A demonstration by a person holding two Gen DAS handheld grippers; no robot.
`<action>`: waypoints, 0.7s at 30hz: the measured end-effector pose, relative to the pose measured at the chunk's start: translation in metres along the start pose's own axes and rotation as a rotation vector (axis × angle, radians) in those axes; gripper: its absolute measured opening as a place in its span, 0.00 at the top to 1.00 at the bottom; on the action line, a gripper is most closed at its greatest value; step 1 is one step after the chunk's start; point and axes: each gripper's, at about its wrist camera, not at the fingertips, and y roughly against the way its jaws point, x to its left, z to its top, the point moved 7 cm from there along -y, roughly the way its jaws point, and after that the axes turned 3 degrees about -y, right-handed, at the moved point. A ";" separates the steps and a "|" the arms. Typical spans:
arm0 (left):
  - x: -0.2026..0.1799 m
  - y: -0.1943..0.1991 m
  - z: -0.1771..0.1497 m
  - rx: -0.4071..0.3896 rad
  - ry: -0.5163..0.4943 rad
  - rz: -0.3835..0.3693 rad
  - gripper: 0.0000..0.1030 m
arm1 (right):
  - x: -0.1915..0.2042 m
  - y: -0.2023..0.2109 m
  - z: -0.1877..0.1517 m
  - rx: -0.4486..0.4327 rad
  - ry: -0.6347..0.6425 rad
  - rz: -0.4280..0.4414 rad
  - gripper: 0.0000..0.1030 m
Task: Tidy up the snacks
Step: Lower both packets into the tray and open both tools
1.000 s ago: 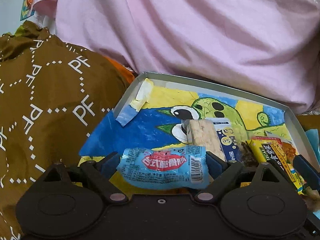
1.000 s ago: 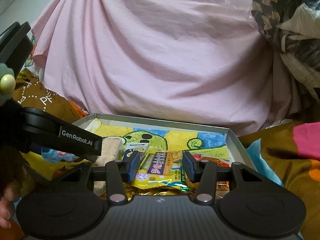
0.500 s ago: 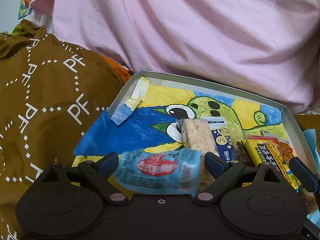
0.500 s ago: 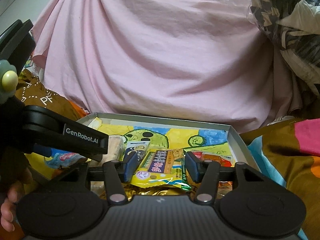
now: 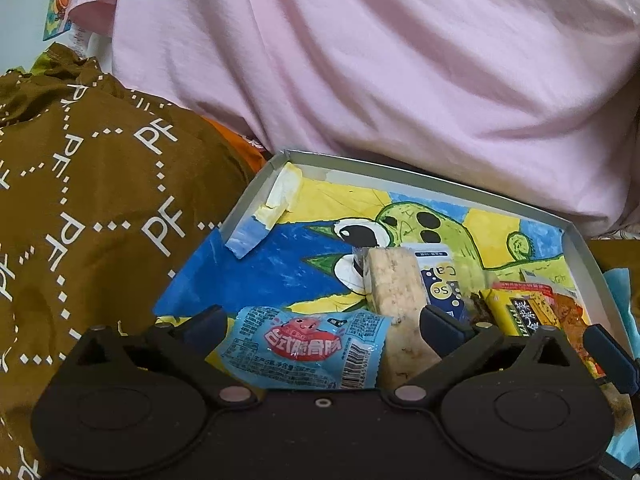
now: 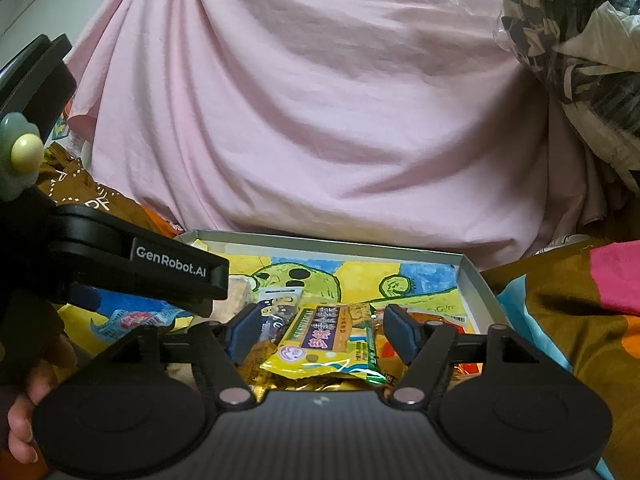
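Note:
A shallow grey box (image 5: 436, 182) lined with a yellow, blue and green drawing holds the snacks. My left gripper (image 5: 320, 326) is open; a light blue snack packet (image 5: 304, 348) lies loose between its fingers on the box floor. Beside it lie a beige cereal bar (image 5: 394, 292), a blue and white sachet (image 5: 442, 284) and a yellow packet (image 5: 520, 312). My right gripper (image 6: 320, 330) is open, its fingers on either side of the yellow and green packet (image 6: 328, 340) on the pile. The box (image 6: 476, 280) and blue packet (image 6: 136, 320) show there too.
Brown fabric with white PF lettering (image 5: 92, 200) lies left of the box. Pink cloth (image 5: 360, 60) rises behind it. A dark patterned bundle in plastic (image 6: 580, 48) sits at upper right. The left gripper body (image 6: 132, 268) crosses the right wrist view's left side.
My left gripper has opened and let go of the blue packet, which now lies flat in the box. My right gripper has opened a little around the yellow packet.

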 end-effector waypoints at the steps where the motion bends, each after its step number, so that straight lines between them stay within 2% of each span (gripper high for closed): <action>1: 0.001 0.000 0.000 0.000 0.005 0.004 0.01 | 0.000 0.000 0.000 0.000 0.000 0.000 0.27; 21: 0.015 0.022 0.008 -0.035 0.060 0.063 0.01 | -0.002 0.017 0.019 -0.029 -0.005 -0.015 0.06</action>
